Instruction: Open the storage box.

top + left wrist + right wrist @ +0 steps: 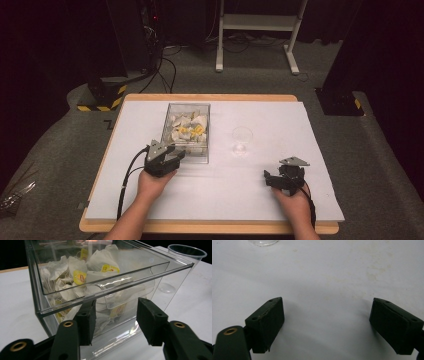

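Observation:
A clear plastic box (168, 125) full of tea bags (187, 129) with yellow tags stands at the middle of the white table. My left gripper (177, 155) is at the box's near wall. In the left gripper view its jaws stand partly apart at that wall (50, 322), with a clear handle-like tab (117, 296) between them; the pads (87, 322) do not press on it. My right gripper (284, 175) rests near the front right, open wide over bare table (325, 325). A clear empty cup (242, 140) stands right of the box.
The cup's rim (187, 251) rises behind the box's right corner, and its base (263, 242) lies ahead and left of the right jaws. The white board (300, 200) lies on a wooden table. A metal stand (260, 22) and cables are on the floor behind.

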### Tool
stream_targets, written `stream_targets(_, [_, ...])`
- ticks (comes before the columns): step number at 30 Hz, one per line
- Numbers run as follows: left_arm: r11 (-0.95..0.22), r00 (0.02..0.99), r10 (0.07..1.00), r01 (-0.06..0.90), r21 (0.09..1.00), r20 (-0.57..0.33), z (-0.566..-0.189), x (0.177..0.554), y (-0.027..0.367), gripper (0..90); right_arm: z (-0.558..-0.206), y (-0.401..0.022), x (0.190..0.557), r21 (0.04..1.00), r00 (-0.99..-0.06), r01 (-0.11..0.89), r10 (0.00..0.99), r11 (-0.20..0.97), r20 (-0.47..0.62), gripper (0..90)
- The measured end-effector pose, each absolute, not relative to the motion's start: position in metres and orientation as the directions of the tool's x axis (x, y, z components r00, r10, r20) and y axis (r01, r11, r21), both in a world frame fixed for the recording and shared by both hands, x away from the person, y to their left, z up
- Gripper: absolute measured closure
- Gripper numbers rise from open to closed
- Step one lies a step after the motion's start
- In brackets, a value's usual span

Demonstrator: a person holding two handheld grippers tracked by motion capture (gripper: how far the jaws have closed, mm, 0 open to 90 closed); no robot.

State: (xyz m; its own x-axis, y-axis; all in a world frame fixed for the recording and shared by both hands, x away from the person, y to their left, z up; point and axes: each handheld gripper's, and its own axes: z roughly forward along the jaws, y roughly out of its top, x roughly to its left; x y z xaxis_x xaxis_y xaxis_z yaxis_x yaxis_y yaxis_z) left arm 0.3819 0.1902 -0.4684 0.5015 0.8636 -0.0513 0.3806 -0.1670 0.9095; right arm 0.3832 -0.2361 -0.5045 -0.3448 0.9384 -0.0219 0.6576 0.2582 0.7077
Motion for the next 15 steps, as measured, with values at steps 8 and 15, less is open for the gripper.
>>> stream_targets(8, [-0.166, 0.515, 0.856, 0.375, 0.912, -0.056, -0.4710, 0.3818, 0.1865, 56.4, -0.5044, -0.2361, 0.3832, 0.708, -0.345, 0.657, 0.938, 0.258, -0.022, 12.4])
stream_targets(15, [-0.143, 0.519, 0.851, 0.372, 0.917, -0.078, -0.4730, 0.3775, 0.1880, 55.6, -0.5044, -0.2361, 0.3832, 0.708, -0.345, 0.657, 0.938, 0.258, -0.022, 12.5])
